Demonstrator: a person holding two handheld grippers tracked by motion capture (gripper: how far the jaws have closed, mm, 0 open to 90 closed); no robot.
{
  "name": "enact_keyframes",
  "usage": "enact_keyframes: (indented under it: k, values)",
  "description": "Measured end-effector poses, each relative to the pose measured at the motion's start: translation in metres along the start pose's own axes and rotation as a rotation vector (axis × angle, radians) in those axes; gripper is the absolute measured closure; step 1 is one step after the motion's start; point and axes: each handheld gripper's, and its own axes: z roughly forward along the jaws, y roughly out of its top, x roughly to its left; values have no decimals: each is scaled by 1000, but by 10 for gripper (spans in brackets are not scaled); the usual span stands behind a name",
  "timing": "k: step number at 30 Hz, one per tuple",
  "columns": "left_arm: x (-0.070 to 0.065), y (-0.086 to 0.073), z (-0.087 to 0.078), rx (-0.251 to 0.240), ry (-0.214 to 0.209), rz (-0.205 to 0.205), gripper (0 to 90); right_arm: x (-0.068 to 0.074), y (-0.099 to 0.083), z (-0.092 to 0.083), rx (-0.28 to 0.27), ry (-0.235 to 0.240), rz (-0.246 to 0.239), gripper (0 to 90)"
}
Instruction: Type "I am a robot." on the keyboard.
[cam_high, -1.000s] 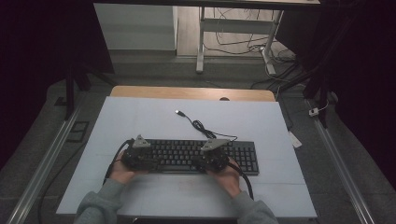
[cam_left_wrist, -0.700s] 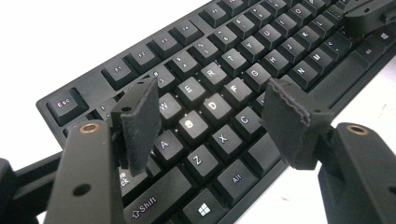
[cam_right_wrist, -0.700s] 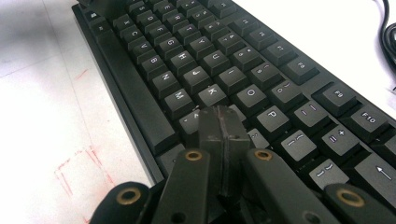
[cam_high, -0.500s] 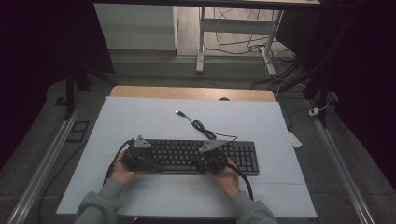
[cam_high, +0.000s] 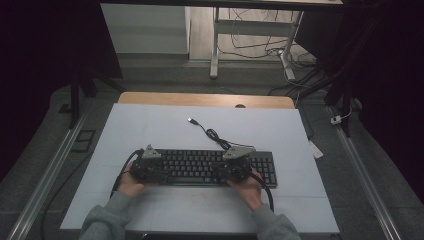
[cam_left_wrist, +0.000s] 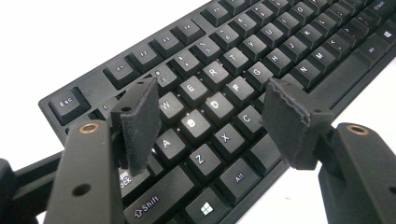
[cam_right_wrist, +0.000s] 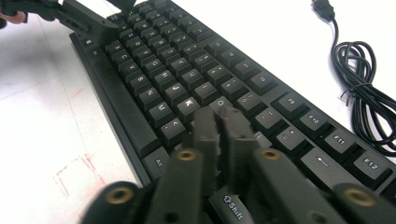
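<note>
Black keyboard (cam_high: 210, 167) flat on white table (cam_high: 165, 125), near front edge, cable (cam_high: 215, 136) coiled just behind, USB plug (cam_high: 191, 120) loose and well apart from kbd. Left gripper (cam_left_wrist: 212, 126) poised over left-hand letter block, jaws spread wide w/ nothing between, pads (cam_left_wrist: 140, 121) straddling the W–C area, not pressing any key. Right gripper (cam_right_wrist: 219, 135) low over right-hand block nr the punctuation keys, jaws all but together, just cracked open a touch, nothing pinched; tips seem to rest at or just above a keycap, contact hard to tell. Same two seen from high view: left gripper (cam_high: 147, 167), right gripper (cam_high: 235, 165), both over kbd, hands behind.

Likely step: tapping keys w/ near-closed right tips. For a clean press: keep right jaws tight together so tips act as one narrow point, centre on a single cap, push straight down, lift fully before next key. Wider tips risk catching two caps. Left best held off keys, or steadying kbd edge vs. sliding on smooth top.
</note>
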Motion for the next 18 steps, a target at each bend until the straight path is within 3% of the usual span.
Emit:
enact_keyframes:
  k: [10,18]
  values:
    - [1,0,-1,-3,2,-1,368,-4,-4,-7,-35,-46,-15,537]
    - [3,0,-2,-16,2,-18,367,-10,-11,-19,-51,-47,-12,464]
